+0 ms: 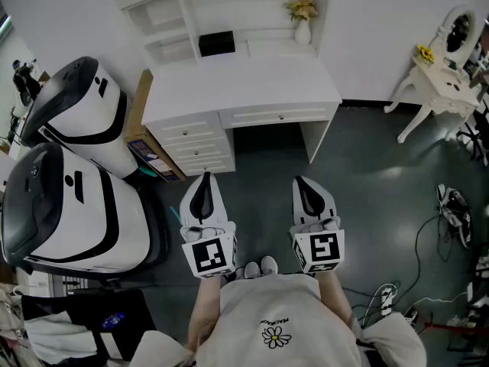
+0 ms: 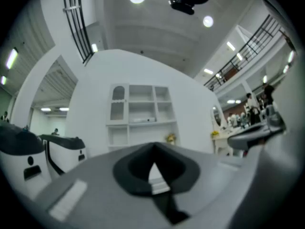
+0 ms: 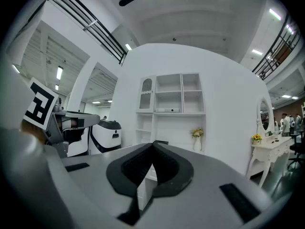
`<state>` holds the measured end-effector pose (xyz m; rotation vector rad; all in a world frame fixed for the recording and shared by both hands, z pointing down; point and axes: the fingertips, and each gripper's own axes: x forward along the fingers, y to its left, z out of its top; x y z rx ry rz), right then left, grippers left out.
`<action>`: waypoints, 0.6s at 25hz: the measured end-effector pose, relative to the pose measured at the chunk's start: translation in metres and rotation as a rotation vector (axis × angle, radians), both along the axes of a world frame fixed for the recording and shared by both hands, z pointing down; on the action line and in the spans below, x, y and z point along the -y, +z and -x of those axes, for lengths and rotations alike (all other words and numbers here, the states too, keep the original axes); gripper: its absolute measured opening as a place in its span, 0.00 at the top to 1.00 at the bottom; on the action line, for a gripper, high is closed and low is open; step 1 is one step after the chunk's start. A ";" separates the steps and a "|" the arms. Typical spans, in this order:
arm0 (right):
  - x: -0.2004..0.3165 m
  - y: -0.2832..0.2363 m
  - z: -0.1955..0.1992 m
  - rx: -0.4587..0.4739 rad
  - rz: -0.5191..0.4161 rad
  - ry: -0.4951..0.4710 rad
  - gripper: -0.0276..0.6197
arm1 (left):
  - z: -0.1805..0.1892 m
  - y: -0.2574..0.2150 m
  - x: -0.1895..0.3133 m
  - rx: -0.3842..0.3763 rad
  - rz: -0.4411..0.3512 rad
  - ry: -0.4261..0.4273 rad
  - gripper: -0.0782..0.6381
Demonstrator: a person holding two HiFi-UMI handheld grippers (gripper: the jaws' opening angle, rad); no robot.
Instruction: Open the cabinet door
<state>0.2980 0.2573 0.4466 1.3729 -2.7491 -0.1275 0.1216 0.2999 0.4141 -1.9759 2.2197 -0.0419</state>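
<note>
White-painted wooden desk (image 1: pixel 244 90) with a shelved hutch, three stacked drawers on its left and one shallow drawer in the middle; head view, standing on a glossy dark grey floor (image 1: pixel 382 197). Black rectangular box (image 1: pixel 216 43) and white vase (image 1: pixel 303 23) of yellow flowers on the back ledge. Two rounded, glossy white-and-black machines (image 1: pixel 76 197) just left of the desk; white curved-leg dressing table (image 1: pixel 439 79) well apart at right. Smooth grey left gripper (image 1: pixel 204 180) and right gripper (image 1: pixel 305 182), level and side by side, short of the desk.

Left gripper view: jaws meet at the tips, nothing between them. Tall, narrow white cabinet door (image 2: pixel 117 104) with an arched pane, not made out from above, at the hutch's upper left. It stands upright, long axis vertical, face toward the grippers, flush with the hutch front and well apart from both grippers.

Right gripper view: ribbed black pads together, empty. The same door (image 3: pixel 147 93) shows sharper here. The left gripper's black-and-white marker cube (image 3: pixel 40 106) sits at the left edge.
</note>
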 end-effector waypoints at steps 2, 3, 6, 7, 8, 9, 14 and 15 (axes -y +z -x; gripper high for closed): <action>0.003 0.001 -0.001 0.001 0.001 0.003 0.96 | -0.001 0.002 0.003 -0.003 0.002 0.002 0.88; 0.005 0.001 -0.002 0.001 0.001 0.005 0.96 | -0.002 0.002 0.004 -0.002 0.003 0.004 0.88; 0.008 0.003 -0.004 0.002 0.004 0.009 0.96 | -0.003 0.004 0.009 0.004 0.011 0.006 0.88; 0.009 0.004 -0.004 0.002 0.007 0.007 0.96 | -0.002 0.004 0.010 0.003 0.013 0.005 0.88; 0.009 0.005 -0.005 0.003 0.011 0.005 0.96 | -0.002 0.005 0.011 0.000 0.015 0.004 0.88; 0.009 0.007 -0.006 0.006 0.017 0.005 0.96 | -0.003 0.006 0.013 -0.005 0.016 0.004 0.88; 0.014 0.019 -0.016 0.038 0.058 0.010 0.96 | -0.010 0.011 0.023 -0.023 0.020 0.007 0.88; 0.014 0.022 -0.016 0.033 0.062 0.000 0.96 | -0.012 0.012 0.025 -0.023 0.019 0.007 0.88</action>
